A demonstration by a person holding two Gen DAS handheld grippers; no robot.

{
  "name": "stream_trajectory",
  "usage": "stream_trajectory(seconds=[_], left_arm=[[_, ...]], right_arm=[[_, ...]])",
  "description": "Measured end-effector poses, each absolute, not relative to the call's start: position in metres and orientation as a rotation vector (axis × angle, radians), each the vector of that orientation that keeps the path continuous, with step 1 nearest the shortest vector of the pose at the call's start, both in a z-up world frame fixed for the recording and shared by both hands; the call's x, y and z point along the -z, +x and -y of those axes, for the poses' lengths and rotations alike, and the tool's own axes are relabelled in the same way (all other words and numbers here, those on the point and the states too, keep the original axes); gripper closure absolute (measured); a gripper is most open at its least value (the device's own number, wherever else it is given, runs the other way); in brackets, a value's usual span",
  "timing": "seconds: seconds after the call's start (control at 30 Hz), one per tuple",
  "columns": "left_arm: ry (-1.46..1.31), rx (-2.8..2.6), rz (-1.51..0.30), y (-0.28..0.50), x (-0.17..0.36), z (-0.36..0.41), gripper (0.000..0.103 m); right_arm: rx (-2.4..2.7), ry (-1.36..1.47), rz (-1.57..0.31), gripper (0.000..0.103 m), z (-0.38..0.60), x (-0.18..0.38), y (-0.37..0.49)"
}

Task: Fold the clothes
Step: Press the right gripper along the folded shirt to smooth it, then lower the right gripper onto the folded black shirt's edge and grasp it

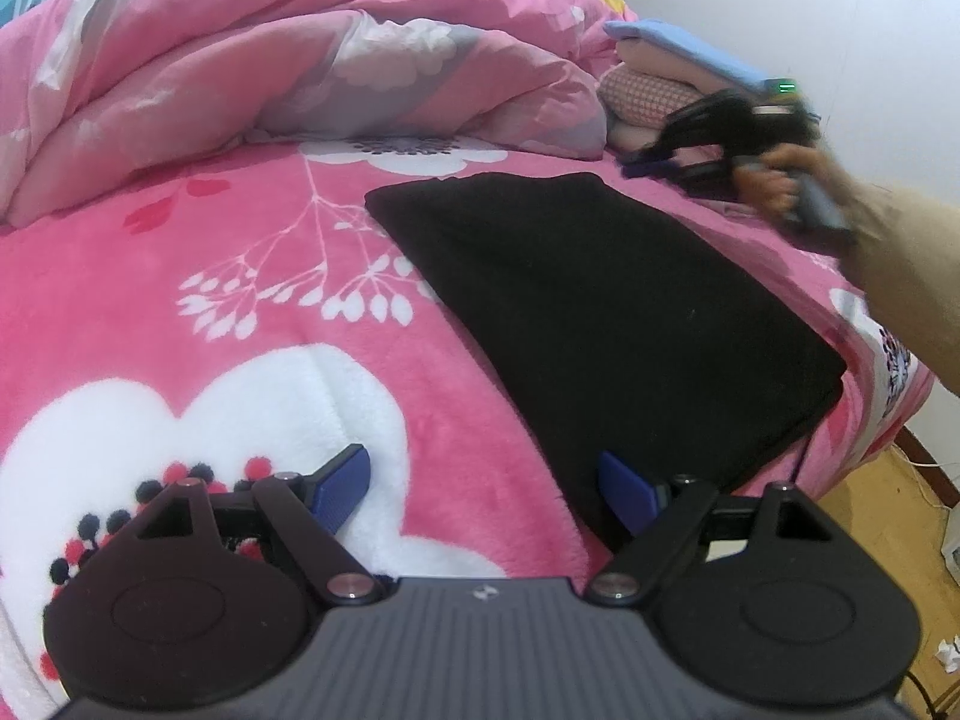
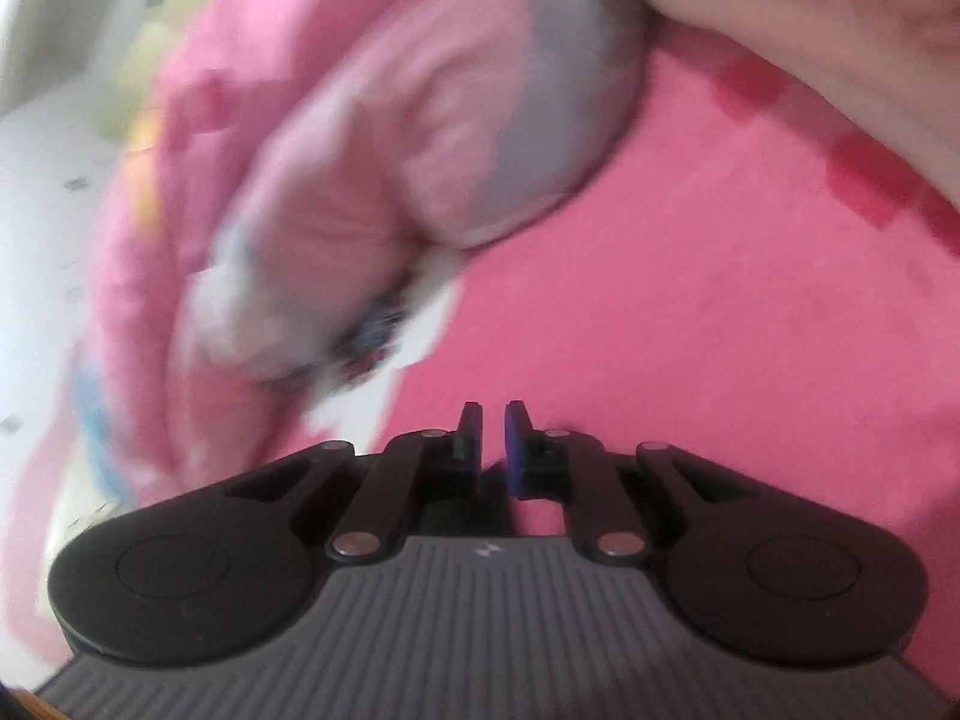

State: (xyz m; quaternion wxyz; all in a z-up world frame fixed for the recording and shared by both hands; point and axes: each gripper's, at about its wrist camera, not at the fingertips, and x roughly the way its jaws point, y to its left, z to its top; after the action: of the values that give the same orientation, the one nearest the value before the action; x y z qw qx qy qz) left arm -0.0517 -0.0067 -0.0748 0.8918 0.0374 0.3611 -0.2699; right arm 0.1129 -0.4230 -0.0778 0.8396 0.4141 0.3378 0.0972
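We see a pink fleece bed blanket with white flowers (image 1: pixel 240 276) spread across the bed; a rumpled pink floral quilt (image 1: pixel 252 78) is heaped along its far side; a black folded garment (image 1: pixel 612 312), flat and rectangular, lies on the blanket toward the bed's right edge; beyond it sits a small stack of folded clothes (image 1: pixel 660 78), blue on top. Our left gripper (image 1: pixel 486 489) hangs just above the blanket with jaws wide and empty, its right finger over the garment's near edge; our right gripper (image 2: pixel 493 450) shows jaws nearly together, a narrow gap, nothing between them.
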Motion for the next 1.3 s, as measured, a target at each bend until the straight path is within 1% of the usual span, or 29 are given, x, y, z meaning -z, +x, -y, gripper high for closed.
stream_trajectory(seconds=[0.13,0.17,0.23,0.3,0.33,0.43,0.53,0.6,0.67,0.7,0.77,0.8,0.83,0.9,0.97,1.07,1.1,1.13,1.23,1.27,1.3], left_arm=[[0.083,0.557,-0.750,-0.052,0.075,0.008,0.018],[0.085,0.556,-0.751,-0.052,0.075,0.008,0.018],[0.088,0.554,-0.751,-0.052,0.074,0.009,0.018],[0.090,0.552,-0.752,-0.052,0.074,0.009,0.018],[0.092,0.552,-0.752,-0.052,0.074,0.010,0.018],[0.089,0.551,-0.754,-0.051,0.074,0.010,0.018],[0.092,0.548,-0.756,-0.051,0.074,0.011,0.018],[0.098,0.545,-0.755,-0.052,0.074,0.012,0.017],[0.099,0.546,-0.756,-0.052,0.074,0.012,0.017],[0.098,0.547,-0.757,-0.052,0.074,0.011,0.017],[0.095,0.549,-0.758,-0.051,0.074,0.011,0.018],[0.095,0.549,-0.758,-0.051,0.074,0.011,0.018],[0.095,0.549,-0.758,-0.051,0.074,0.011,0.018],[0.096,0.547,-0.758,-0.051,0.074,0.011,0.017],[0.100,0.543,-0.758,-0.051,0.074,0.012,0.017],[0.103,0.541,-0.759,-0.051,0.074,0.012,0.017],[0.102,0.541,-0.759,-0.051,0.074,0.012,0.017],[0.102,0.541,-0.758,-0.051,0.074,0.012,0.017],[0.099,0.540,-0.757,-0.051,0.074,0.012,0.017],[0.096,0.540,-0.757,-0.051,0.074,0.012,0.017],[0.095,0.539,-0.758,-0.051,0.074,0.012,0.017]], right_arm=[[-0.395,0.892,-0.795,0.094,0.402,0.087,0.092],[-0.386,0.887,-0.821,0.095,0.400,0.095,0.094],[-0.321,0.910,-0.819,0.103,0.410,0.109,0.101],[-0.166,0.929,-0.754,0.102,0.435,0.111,0.100],[-0.099,0.919,-0.725,0.099,0.445,0.108,0.096],[-0.155,0.900,-0.661,0.097,0.449,0.089,0.069],[-0.348,0.883,-0.673,0.097,0.422,0.079,0.040],[-0.437,0.909,-0.701,0.097,0.408,0.088,0.025],[-0.415,0.920,-0.739,0.098,0.409,0.103,0.016],[-0.373,0.936,-0.747,0.103,0.416,0.112,0.011],[-0.261,1.014,-0.692,0.103,0.442,0.125,-0.009],[-0.203,1.004,-0.646,0.101,0.451,0.121,-0.023],[-0.170,0.985,-0.602,0.097,0.455,0.115,-0.035],[-0.219,0.916,-0.530,0.096,0.443,0.097,-0.052],[-0.315,0.907,-0.520,0.093,0.421,0.094,-0.057],[-0.349,0.935,-0.549,0.093,0.404,0.112,-0.062],[-0.327,0.948,-0.563,0.095,0.405,0.121,-0.067],[-0.299,0.975,-0.561,0.103,0.409,0.130,-0.075],[-0.137,1.088,-0.453,0.103,0.436,0.143,-0.122],[-0.103,1.071,-0.423,0.098,0.438,0.139,-0.134],[-0.106,1.050,-0.405,0.098,0.434,0.132,-0.141]])
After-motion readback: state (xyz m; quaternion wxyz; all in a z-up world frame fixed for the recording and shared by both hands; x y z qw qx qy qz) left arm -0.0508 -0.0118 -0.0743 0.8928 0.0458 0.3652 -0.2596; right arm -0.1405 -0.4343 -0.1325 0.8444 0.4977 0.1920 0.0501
